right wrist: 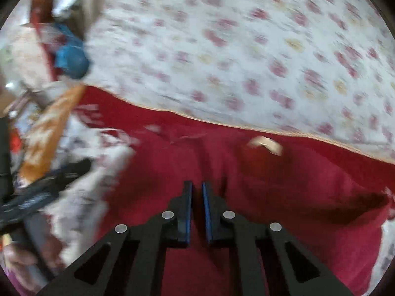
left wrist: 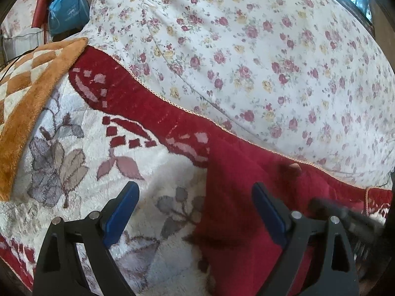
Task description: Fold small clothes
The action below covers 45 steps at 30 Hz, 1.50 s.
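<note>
We hold our left gripper (left wrist: 195, 192) tilted downward with its jaws spread wide and empty; our right gripper (right wrist: 196, 192), also angled down, has jaws nearly together.

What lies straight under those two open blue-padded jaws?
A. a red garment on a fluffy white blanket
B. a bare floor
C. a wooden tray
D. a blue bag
A: the left gripper hangs open over a red garment lying on the white blanket.
</note>
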{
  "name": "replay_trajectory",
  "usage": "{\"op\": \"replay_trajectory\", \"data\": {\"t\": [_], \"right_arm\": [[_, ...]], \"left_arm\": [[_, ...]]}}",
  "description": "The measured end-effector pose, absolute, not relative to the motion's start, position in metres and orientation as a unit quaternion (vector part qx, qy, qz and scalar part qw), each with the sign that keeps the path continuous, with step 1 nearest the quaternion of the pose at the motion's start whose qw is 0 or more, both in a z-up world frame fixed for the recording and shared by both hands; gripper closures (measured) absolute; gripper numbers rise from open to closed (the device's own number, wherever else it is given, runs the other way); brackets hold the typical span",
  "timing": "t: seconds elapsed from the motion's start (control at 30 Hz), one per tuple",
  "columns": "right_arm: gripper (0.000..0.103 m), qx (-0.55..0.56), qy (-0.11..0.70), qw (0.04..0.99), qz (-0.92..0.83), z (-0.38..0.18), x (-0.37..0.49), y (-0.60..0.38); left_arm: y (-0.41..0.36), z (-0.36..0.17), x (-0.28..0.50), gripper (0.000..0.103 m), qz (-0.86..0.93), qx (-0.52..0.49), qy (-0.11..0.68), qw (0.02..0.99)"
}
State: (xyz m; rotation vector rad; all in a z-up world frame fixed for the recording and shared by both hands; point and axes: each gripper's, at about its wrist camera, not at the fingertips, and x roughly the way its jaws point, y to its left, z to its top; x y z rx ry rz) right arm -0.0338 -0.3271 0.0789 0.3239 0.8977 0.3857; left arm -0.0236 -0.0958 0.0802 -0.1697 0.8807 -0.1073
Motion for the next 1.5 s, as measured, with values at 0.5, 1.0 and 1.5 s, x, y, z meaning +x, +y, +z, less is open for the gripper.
{"op": "replay_trajectory", "data": {"t": [0.5, 1.0, 1.5], "right_arm": [[0.019, 0.167, 0.419, 0.892, -0.043, 0.092, -0.128, -0.497], [0.080, 0.246, 0.450, 0.856, -0.066, 0.025, -0.074, -0.555], [0.027, 0.270, 0.455, 0.848, -0.043, 0.065, -0.097, -0.562]], "left_arm": [[-0.136, 0.063, -0.020, 0.014, -0.097, -0.031, 0.440, 0.892], [-0.149, 0.062, -0.008, 0.103, -0.122, -0.033, 0.441, 0.888], [-0.141, 0.067, -0.007, 0.035, -0.122, -0.060, 0.447, 0.884]]}}
